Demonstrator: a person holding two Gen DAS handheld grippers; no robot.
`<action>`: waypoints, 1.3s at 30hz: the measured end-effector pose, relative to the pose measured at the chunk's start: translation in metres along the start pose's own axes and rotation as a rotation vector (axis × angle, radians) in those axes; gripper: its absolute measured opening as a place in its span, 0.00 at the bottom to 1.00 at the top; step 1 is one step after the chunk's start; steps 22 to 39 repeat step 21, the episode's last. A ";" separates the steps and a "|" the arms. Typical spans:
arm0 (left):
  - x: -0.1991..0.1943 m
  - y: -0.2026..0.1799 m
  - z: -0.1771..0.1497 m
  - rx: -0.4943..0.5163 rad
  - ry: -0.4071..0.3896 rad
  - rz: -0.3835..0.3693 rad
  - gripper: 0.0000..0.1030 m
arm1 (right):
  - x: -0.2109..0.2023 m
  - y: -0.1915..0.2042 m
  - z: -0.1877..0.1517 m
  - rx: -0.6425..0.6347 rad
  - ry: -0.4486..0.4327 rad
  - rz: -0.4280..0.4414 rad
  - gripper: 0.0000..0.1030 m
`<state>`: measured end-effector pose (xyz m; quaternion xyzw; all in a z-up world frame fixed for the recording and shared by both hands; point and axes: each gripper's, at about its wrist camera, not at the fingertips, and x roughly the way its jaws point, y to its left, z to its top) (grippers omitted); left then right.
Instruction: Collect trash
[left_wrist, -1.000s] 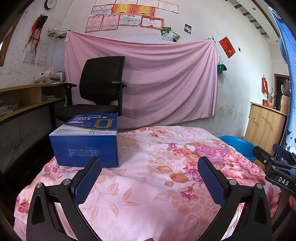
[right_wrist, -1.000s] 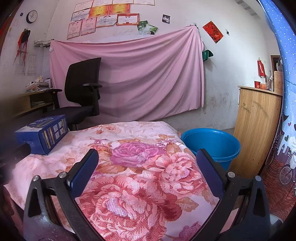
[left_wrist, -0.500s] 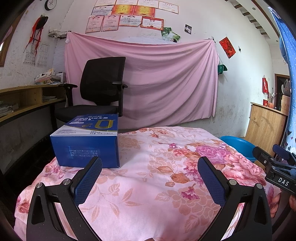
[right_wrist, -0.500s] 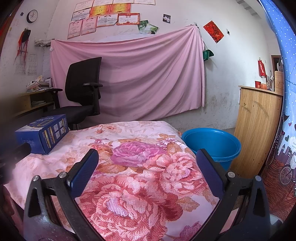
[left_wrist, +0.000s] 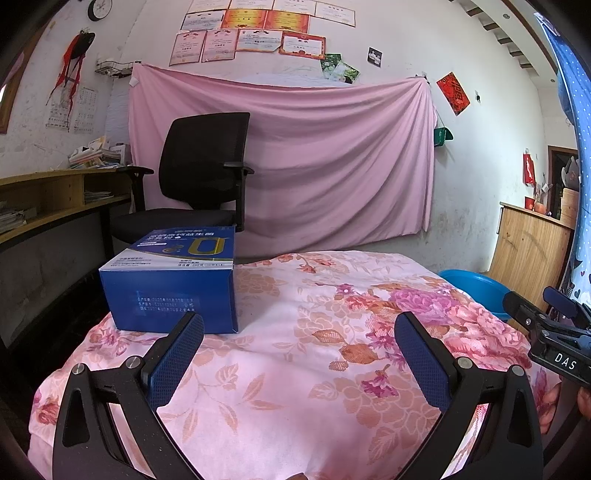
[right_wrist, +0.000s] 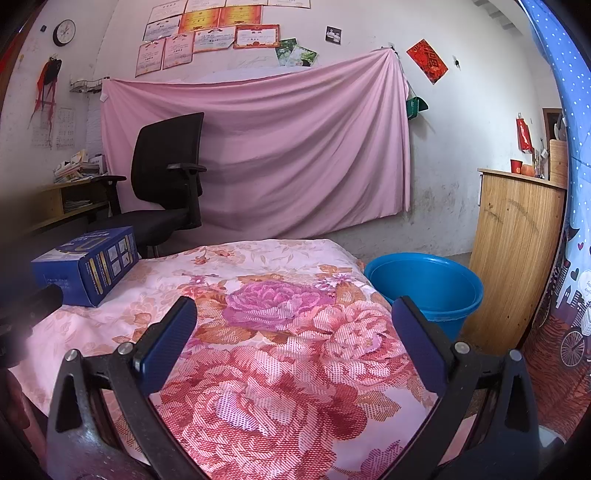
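Left wrist view: blue box (left_wrist: 170, 280) sits on the floral-cloth bench (left_wrist: 295, 369), left of centre in the frame, flat on its base, long side facing the camera. Left hand-held gripper (left_wrist: 299, 336) hovers low over the cloth at the bottom of the frame, fingers wide apart, nothing between them; its left fingertip lies just in front of the box's lower right corner, touching or not cannot be told. Black office chair (left_wrist: 199, 177) stands behind the box, pink sheet (left_wrist: 314, 166) hangs on the wall behind it. Blue bucket (left_wrist: 476, 288) peeks past the bench edge at right. Right hand-held gripper (left_wrist: 554, 325) pokes in at the right edge.

Right wrist view: box (right_wrist: 88, 266) at far left on the bench (right_wrist: 258, 332), well apart from the right hand-held gripper (right_wrist: 291, 325), whose fingers are spread wide and empty. Bucket (right_wrist: 424, 291) stands on the floor beside the bench's right edge, wooden cabinet (right_wrist: 517, 251) just right of it.
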<state>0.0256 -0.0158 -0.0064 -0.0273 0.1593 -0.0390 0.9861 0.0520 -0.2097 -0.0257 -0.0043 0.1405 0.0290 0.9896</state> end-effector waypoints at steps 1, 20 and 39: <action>0.000 0.000 0.000 0.002 0.000 0.006 0.98 | 0.000 -0.001 0.001 0.000 -0.001 0.000 1.00; 0.002 -0.006 -0.003 0.025 -0.002 0.024 0.98 | 0.002 0.002 -0.001 0.001 0.004 0.004 1.00; 0.002 -0.006 -0.003 0.026 -0.001 0.022 0.98 | 0.002 0.001 -0.001 0.001 0.004 0.004 1.00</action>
